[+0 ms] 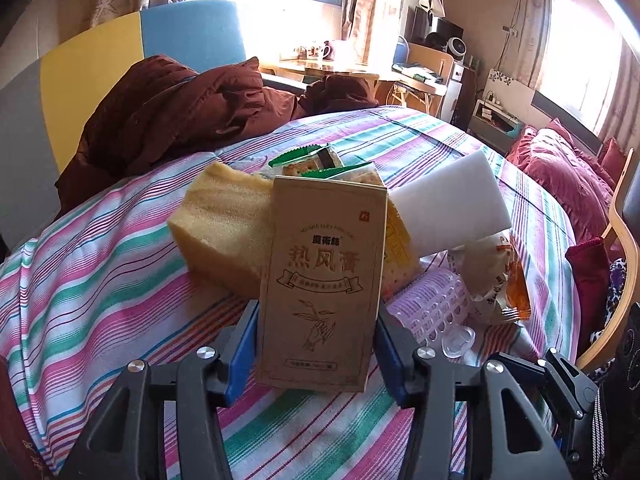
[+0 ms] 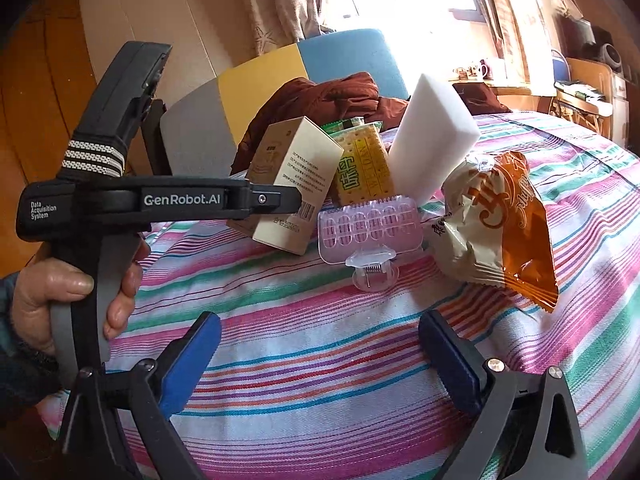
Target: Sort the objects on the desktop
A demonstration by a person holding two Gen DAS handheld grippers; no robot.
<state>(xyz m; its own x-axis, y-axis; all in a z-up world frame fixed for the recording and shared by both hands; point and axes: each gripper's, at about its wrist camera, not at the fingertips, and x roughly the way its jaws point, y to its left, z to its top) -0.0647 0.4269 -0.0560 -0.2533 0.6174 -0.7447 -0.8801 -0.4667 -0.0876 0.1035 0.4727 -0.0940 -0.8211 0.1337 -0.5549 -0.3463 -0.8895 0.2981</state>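
My left hand-held gripper (image 1: 316, 344) is clenched on a tan carton (image 1: 320, 280), its blue pads pressed to the two long sides, and in the right wrist view the carton's lower end looks clear of the striped bedsheet (image 2: 320, 380), tilted, with pale printed side panels and a barcode. My right hand-held gripper (image 2: 320, 360) hangs released, jaws wide, nothing between them, low over the sheet and short of the pile. There is no bench here — the things sit on a bed. Just behind the carton lie a yellow sponge block (image 1: 224, 224) to one side, green-edged cracker packs (image 1: 344, 172) behind, a white foam block (image 1: 448, 196) propped at a slant, a pink perforated clip (image 2: 368, 224) and an orange-and-cream snack bag (image 2: 496, 216). I judge the carton is mid-carry, though whether it is leaving the heap or joining it I cannot settle from this. No sorting spot shows, so the next move calls for keeping a firm grip and clearing the leaning foam block and cracker packs, which look easy to topple.
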